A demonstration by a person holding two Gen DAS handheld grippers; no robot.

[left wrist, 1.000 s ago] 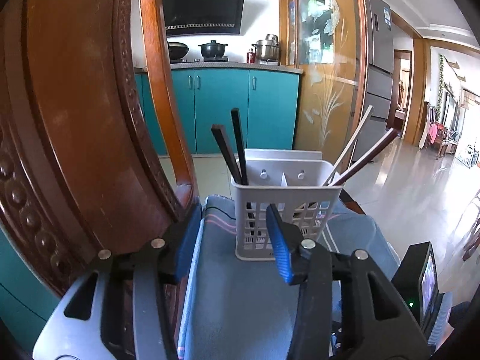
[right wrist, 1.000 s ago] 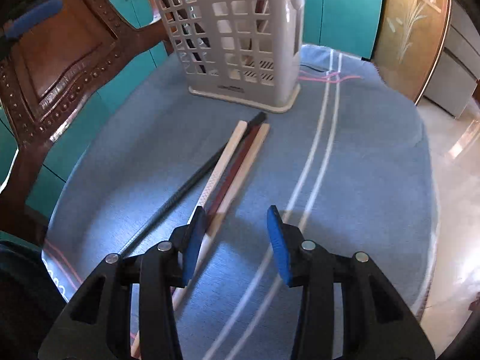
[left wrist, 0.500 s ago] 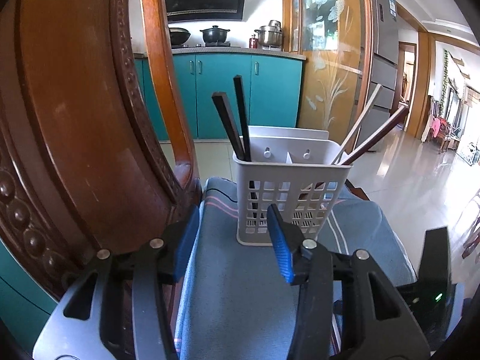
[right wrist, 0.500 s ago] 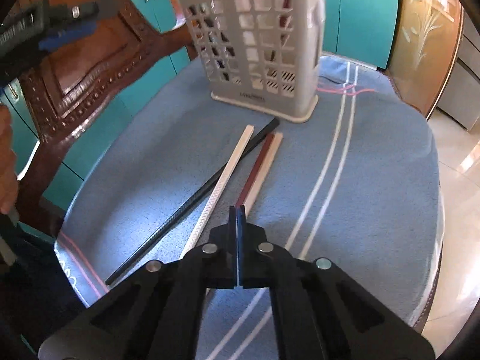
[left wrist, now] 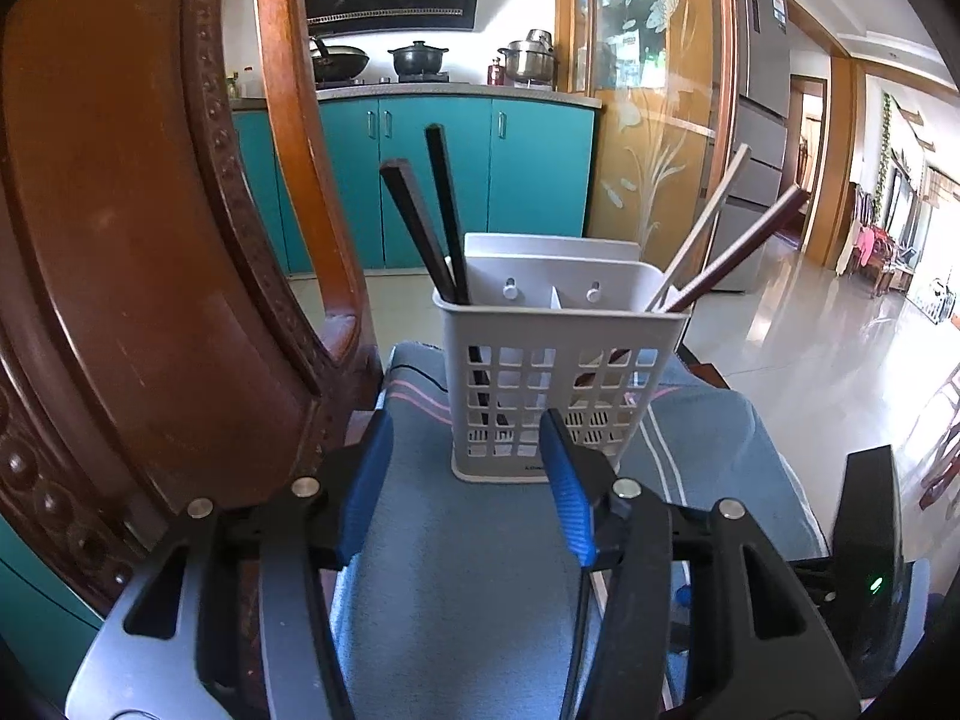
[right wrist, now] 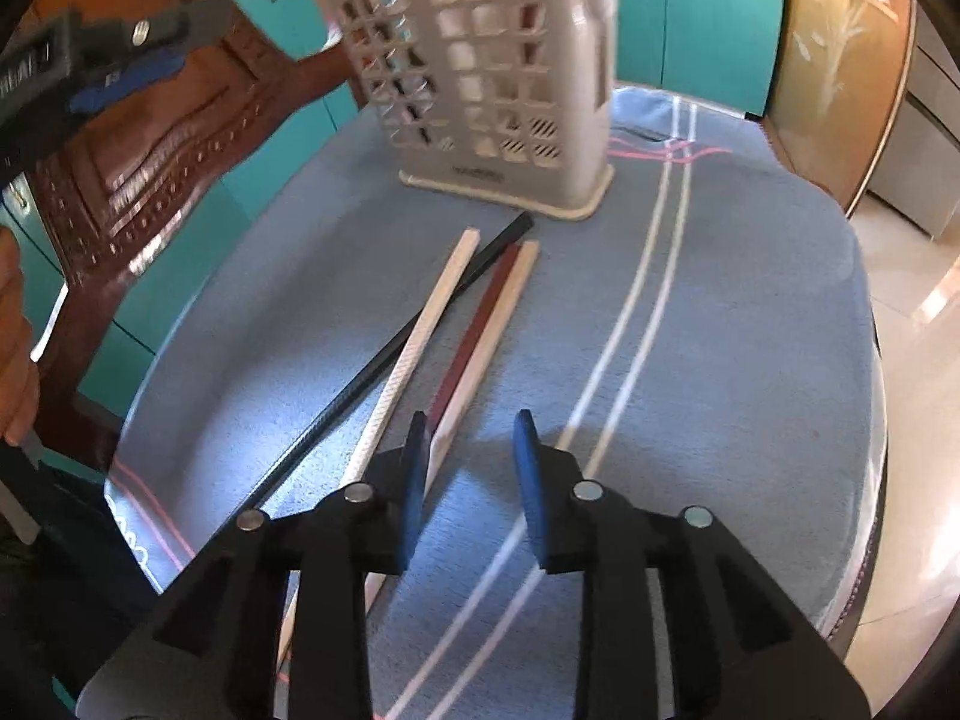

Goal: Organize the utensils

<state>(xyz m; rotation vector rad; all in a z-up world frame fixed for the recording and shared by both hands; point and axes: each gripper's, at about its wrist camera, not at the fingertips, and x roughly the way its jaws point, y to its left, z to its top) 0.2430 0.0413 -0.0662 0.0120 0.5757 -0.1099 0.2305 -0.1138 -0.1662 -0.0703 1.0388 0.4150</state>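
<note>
The white slotted caddy point(left wrist: 558, 384) sits on the blue striped cloth point(left wrist: 468, 570), split in two: its left compartment has two dark chopsticks point(left wrist: 432, 222), the right one a pale and a reddish-brown stick point(left wrist: 732, 246) leaning out. Small print on the caddy's base is too tiny to read. The left gripper point(left wrist: 465, 480) hangs just in front of the caddy, jaws opening with nothing between them. Four loose chopsticks point(right wrist: 474, 324) lie on the cloth before the caddy; the right gripper point(right wrist: 471, 468) hovers over their near ends, jaws opening, empty.
</note>
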